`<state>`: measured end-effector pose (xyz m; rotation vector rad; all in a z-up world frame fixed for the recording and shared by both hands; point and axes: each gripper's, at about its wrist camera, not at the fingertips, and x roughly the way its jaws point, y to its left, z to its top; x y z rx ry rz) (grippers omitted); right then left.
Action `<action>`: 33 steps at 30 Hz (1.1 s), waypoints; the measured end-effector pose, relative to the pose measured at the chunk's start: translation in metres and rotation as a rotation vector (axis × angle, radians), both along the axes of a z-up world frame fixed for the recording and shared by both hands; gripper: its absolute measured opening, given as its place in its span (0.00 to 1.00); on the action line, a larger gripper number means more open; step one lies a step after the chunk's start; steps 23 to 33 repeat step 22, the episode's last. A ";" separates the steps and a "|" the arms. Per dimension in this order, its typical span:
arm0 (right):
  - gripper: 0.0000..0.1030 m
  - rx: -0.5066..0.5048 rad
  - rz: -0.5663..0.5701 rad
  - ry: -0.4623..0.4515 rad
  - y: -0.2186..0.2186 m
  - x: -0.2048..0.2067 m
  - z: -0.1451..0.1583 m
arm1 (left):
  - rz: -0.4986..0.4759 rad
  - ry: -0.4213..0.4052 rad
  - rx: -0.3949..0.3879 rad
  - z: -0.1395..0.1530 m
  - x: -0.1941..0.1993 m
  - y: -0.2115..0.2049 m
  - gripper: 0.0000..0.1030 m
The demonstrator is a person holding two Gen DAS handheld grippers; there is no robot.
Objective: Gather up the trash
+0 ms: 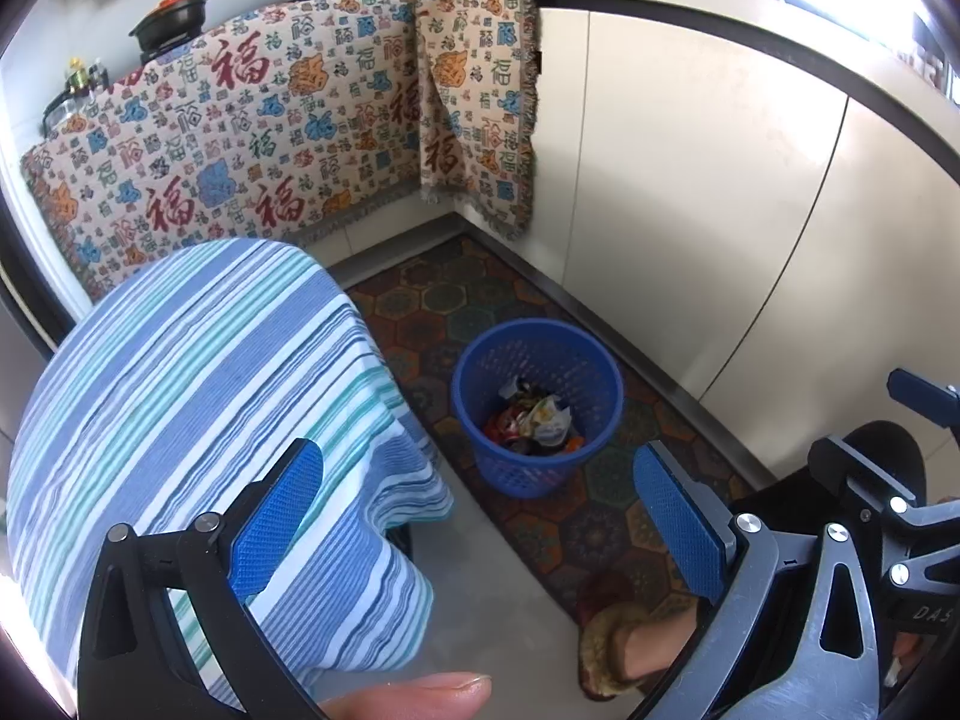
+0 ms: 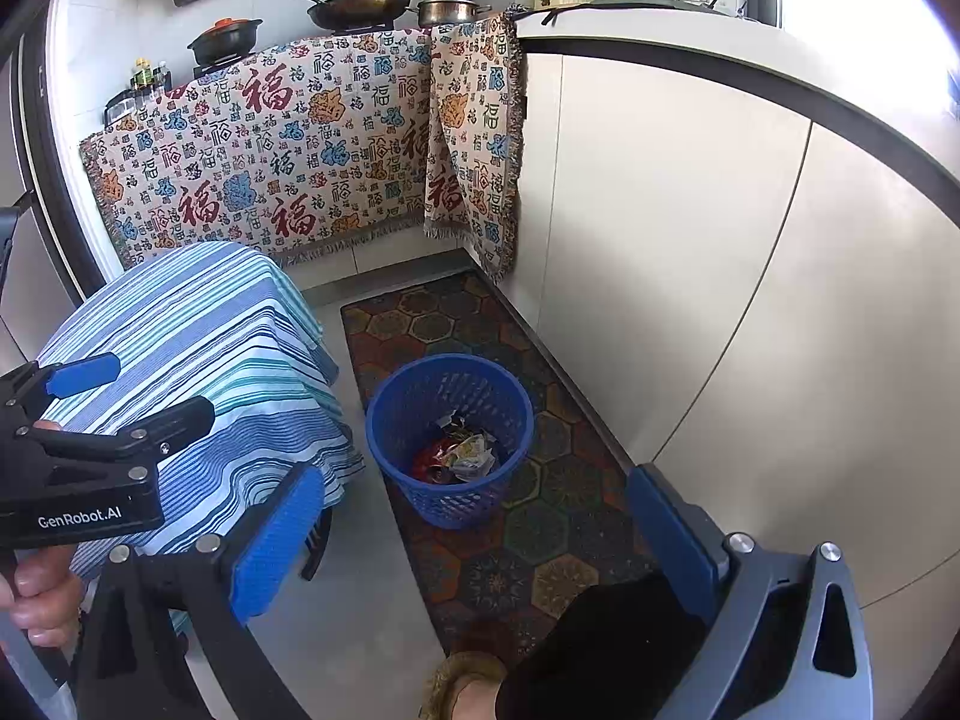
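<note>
Basket [image 1: 537, 405] upright on mat [image 1: 564, 516], mouth up, trash [image 1: 531, 426] inside

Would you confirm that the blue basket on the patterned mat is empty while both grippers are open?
Not quite: the blue basket is not empty. Crumpled wrappers lie at its bottom, as the right wrist view shows. It does stand on the patterned mat, and both the left gripper and right gripper are open.

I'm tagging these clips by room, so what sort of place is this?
Most likely a home kitchen: a frying pan and a lidded steel pot sit on a counter above plain cabinets, and a blue trash basket stands on a patterned floor mat.
</note>
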<state>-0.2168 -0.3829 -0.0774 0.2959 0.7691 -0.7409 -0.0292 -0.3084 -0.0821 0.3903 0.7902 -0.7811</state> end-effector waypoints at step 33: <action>1.00 0.010 -0.018 0.008 0.000 -0.003 -0.004 | -0.020 -0.011 -0.019 0.000 -0.005 0.004 0.99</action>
